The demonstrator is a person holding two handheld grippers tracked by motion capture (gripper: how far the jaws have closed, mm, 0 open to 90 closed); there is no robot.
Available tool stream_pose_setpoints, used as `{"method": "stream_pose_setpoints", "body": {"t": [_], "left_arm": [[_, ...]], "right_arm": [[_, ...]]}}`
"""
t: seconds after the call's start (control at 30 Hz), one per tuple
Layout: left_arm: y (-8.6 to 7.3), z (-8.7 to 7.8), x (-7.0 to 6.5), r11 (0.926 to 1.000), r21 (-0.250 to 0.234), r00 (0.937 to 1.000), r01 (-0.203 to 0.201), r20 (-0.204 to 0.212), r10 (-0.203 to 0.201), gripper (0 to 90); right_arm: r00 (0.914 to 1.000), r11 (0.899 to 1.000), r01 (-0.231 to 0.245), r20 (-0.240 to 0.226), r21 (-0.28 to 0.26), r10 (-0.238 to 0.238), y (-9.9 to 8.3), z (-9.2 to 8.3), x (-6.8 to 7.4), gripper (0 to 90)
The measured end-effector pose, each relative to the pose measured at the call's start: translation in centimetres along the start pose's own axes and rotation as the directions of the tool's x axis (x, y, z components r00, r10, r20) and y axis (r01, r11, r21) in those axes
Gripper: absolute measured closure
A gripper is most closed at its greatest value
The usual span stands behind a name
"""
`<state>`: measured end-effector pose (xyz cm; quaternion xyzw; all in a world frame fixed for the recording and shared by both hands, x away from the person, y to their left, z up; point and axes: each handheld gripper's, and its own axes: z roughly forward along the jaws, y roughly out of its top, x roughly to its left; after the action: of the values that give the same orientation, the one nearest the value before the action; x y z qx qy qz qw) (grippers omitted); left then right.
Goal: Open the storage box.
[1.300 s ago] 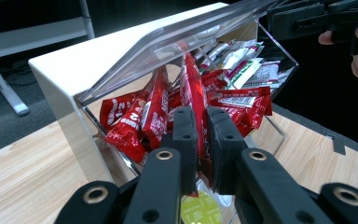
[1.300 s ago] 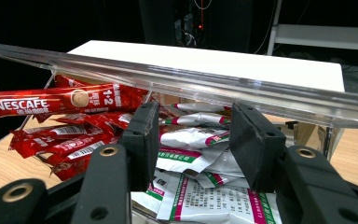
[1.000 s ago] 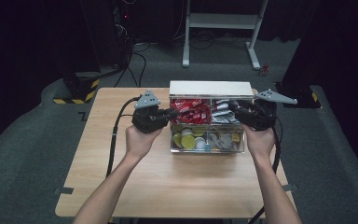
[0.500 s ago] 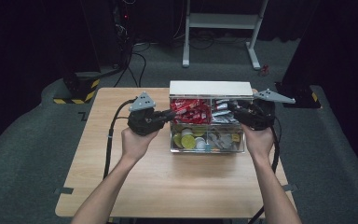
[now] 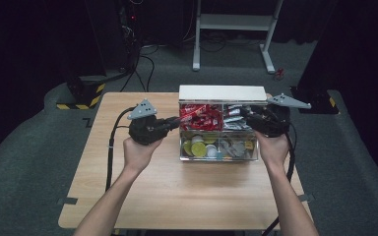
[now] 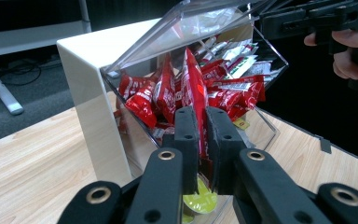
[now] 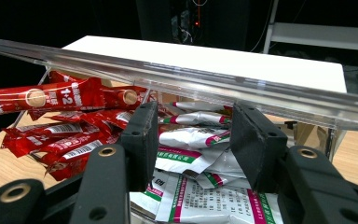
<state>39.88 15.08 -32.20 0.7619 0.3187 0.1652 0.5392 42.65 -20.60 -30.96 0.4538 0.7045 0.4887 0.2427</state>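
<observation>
From the high view, we hold the left gripper (image 5: 173,123) at the left end of the clear organizer box (image 5: 218,153) and the right gripper (image 5: 248,114) at its right end, both over the upper rear compartments.

In the left gripper view, our jaws are clamped on 1 red sachet (image 6: 192,88) standing upright straight ahead of the tips, in the red-packet compartment under the raised clear lid (image 6: 186,25). To do this well we'd judge a straight lift toward us best, keeping low enough to clear the lid's edge and not dragging neighbouring packets out; a yellow capsule (image 6: 199,203) sits below the tips. The print on these packets is too blurred to read.

In the right gripper view, our jaws stand partly apart with nothing pressed between them, hovering over the white sachets (image 7: 198,154) with green-and-pink bands — the lid's edge runs just above. Beyond the left jaw, a red stick reads "1+2" and "AFE".
</observation>
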Motion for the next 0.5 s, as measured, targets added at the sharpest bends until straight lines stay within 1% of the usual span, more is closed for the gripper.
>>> {"method": "stream_pose_setpoints", "body": {"t": [0.17, 0.27, 0.5], "left_arm": [[-0.2, -0.5, 0.1, 1.0, -0.008, 1.0, 0.0, -0.001, 0.0, 83.8], [-0.4, -1.0, 0.1, 0.9998, -0.019, 1.0, 0.006, -0.001, -0.006, 83.9], [-0.7, -1.3, 0.2, 0.9997, -0.02, 0.9999, 0.013, 0.007, -0.012, 83.9]], "right_arm": [[1.0, 1.0, 0.002, 0.001, 0.0, -0.002, 0.0, 0.0, 0.0, 51.6], [1.0, 1.0, 0.003, 0.003, 0.001, -0.003, 0.0, 0.0, 0.0, 51.6], [1.0, 1.0, 0.003, 0.002, 0.001, -0.003, 0.0, 0.0, 0.0, 51.6]]}}
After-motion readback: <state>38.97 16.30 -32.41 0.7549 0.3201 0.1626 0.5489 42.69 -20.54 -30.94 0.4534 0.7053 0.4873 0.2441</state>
